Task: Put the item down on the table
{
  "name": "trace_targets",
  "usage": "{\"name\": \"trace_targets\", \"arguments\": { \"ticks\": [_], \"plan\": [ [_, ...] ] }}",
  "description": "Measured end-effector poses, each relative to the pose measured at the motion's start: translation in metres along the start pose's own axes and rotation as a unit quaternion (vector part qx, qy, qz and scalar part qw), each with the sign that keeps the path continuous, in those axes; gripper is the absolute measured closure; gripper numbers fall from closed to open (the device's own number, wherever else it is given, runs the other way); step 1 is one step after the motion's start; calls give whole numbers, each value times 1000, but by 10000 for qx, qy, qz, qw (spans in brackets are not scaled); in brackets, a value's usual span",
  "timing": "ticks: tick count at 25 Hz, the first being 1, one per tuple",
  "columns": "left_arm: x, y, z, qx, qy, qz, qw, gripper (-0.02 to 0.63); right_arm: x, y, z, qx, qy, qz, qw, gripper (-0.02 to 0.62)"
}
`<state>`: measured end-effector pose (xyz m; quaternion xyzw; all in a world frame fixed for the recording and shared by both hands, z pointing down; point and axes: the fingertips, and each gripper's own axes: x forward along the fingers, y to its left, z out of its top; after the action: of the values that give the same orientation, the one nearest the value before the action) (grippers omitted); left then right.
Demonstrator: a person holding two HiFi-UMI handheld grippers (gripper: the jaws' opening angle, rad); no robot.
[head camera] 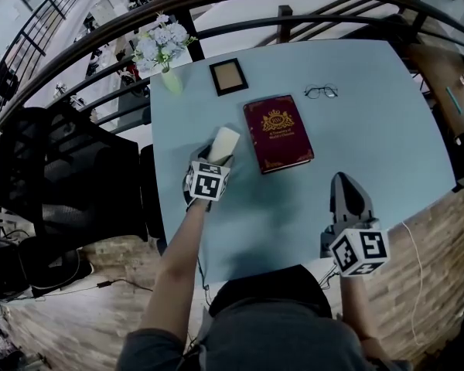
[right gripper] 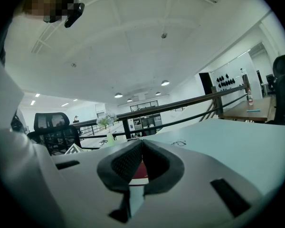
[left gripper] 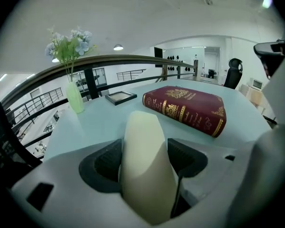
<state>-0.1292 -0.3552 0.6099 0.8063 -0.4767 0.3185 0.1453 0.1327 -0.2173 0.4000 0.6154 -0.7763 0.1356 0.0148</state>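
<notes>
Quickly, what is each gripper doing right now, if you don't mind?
Left gripper: closed on the cream cylinder.
Right gripper: closed, empty.

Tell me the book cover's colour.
The book is dark red with gold trim; clearest in the left gripper view.

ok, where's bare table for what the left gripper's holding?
Biggest bare patch: table right of the book, nearer than the glasses, beyond the right gripper. Also the near strip between that and the left gripper holding the cylinder. Crowded: far side, with vase, frame, glasses.
</notes>
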Motion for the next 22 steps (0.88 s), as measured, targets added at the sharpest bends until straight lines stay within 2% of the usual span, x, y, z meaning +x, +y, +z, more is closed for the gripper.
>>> {"name": "trace_targets", "arguments": {
  "ticks": [8, 15, 19, 22],
  "plan": [
    [2, 2, -5, -267, 142, -138, 9994, 299, 0, -2, 2, -20, 10, 7, 10000, 594],
    [4, 0, -7, -327, 203, -169, 9991, 299, -2, 2, -2, 37, -10, 68, 10000, 594],
    [4, 2, -8, -438, 285, -55, 9986, 291, -4, 1, -2, 71, -28, 85, 9999, 594],
    [-2, 2, -2, -313, 188, 86, 9993, 279, -6, 2, 0, 59, -30, 101, 9999, 594]
  ]
}}
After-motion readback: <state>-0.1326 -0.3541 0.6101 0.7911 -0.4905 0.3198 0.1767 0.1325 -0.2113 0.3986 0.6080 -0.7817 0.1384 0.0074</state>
